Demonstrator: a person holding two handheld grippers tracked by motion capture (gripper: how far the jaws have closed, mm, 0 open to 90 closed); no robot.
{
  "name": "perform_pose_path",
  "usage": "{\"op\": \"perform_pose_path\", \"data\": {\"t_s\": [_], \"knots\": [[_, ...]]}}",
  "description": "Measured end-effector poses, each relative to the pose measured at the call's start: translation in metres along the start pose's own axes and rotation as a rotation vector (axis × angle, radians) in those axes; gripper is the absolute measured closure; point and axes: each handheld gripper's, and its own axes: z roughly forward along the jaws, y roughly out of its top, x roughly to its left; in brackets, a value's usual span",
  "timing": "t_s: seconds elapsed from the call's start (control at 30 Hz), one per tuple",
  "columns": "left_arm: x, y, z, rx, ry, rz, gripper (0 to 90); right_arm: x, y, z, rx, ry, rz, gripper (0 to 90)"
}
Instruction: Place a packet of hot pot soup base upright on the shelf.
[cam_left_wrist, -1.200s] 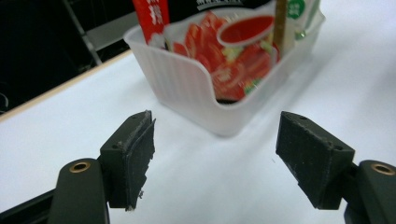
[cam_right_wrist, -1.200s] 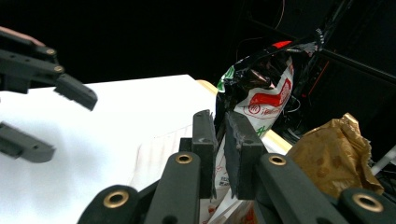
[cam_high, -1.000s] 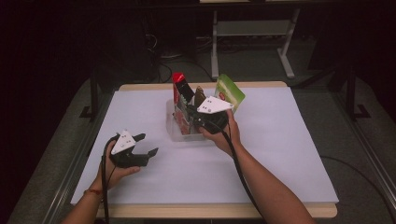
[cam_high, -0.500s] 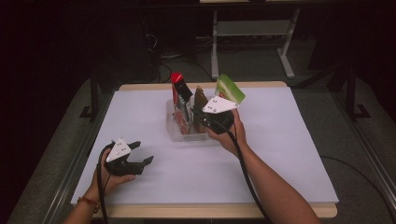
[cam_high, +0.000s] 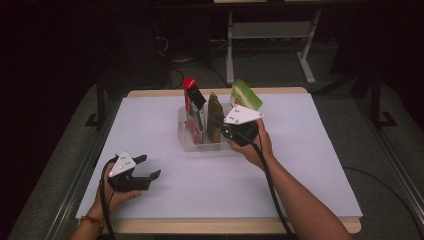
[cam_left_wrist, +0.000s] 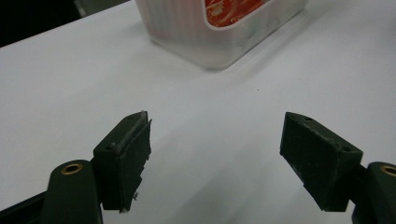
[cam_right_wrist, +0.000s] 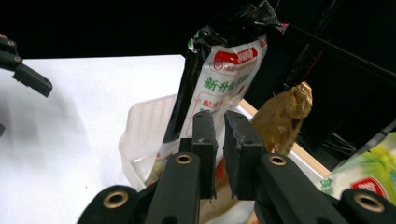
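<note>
A clear plastic bin (cam_high: 186, 144) stands mid-table with three packets upright in it. They are a red, black and white one (cam_high: 192, 107), a brown one (cam_high: 215, 114) and a green one (cam_high: 246, 94). My right gripper (cam_high: 221, 127) hovers at the bin's right side, pointing at the brown packet. In the right gripper view it (cam_right_wrist: 219, 128) has its jaws almost together. They have just eased apart a little and I see nothing between them; behind stand the white packet (cam_right_wrist: 224, 74) and the brown packet (cam_right_wrist: 282, 112). My left gripper (cam_high: 152, 166) is open over bare table at front left, with its jaws wide (cam_left_wrist: 217, 140).
White paper covers the table (cam_high: 310, 175), with bare room on both sides of the bin. The bin's corner (cam_left_wrist: 196, 42) lies ahead of the left jaws. A metal stand (cam_high: 270, 30) and cables are on the dark floor beyond the far edge.
My left gripper has drifted toward the table's near-left and a little lower, still open. The right hand has stayed by the bin.
</note>
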Motion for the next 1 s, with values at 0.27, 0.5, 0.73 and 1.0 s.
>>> {"op": "perform_pose_path", "data": {"t_s": [0.27,0.5,0.73,1.0], "knots": [[0.003,-0.002,-0.002,-0.005,0.006,-0.016,23.5,-0.005,-0.008,-0.011,0.038,-0.009,-0.014,79.3],[0.001,-0.002,0.0,-0.001,-0.008,-0.005,23.5,-0.01,-0.015,-0.021,0.058,-0.029,-0.019,77.2],[0.0,-0.003,0.002,0.006,-0.015,0.0,23.5,-0.011,-0.024,-0.026,0.086,-0.03,-0.019,74.9],[-0.001,-0.003,0.002,0.012,-0.018,0.007,23.5,-0.013,-0.031,-0.032,0.107,-0.039,-0.027,73.0]]}}
